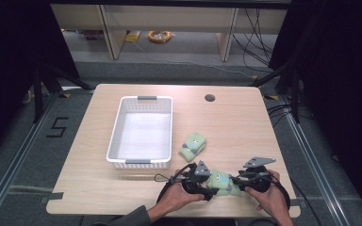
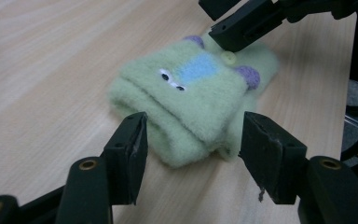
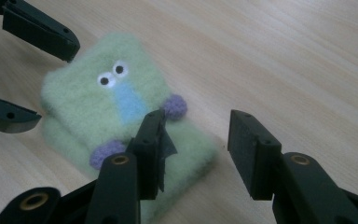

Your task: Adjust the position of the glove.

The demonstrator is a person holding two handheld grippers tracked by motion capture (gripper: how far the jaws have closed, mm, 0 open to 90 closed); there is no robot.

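So both grippers are working on the same fuzzy green mitten (image 1: 220, 182) at the near edge of the table (image 1: 245, 122). The left gripper (image 2: 191, 154) sits spread wide around its folded end, nothing pinched, and the right gripper (image 3: 196, 149) is likewise released over the other end. A second mitten (image 1: 192, 146) lies just right of the white basket (image 1: 122, 117). My guess: this is the pre-grasp, and next both need to close on the fabric.
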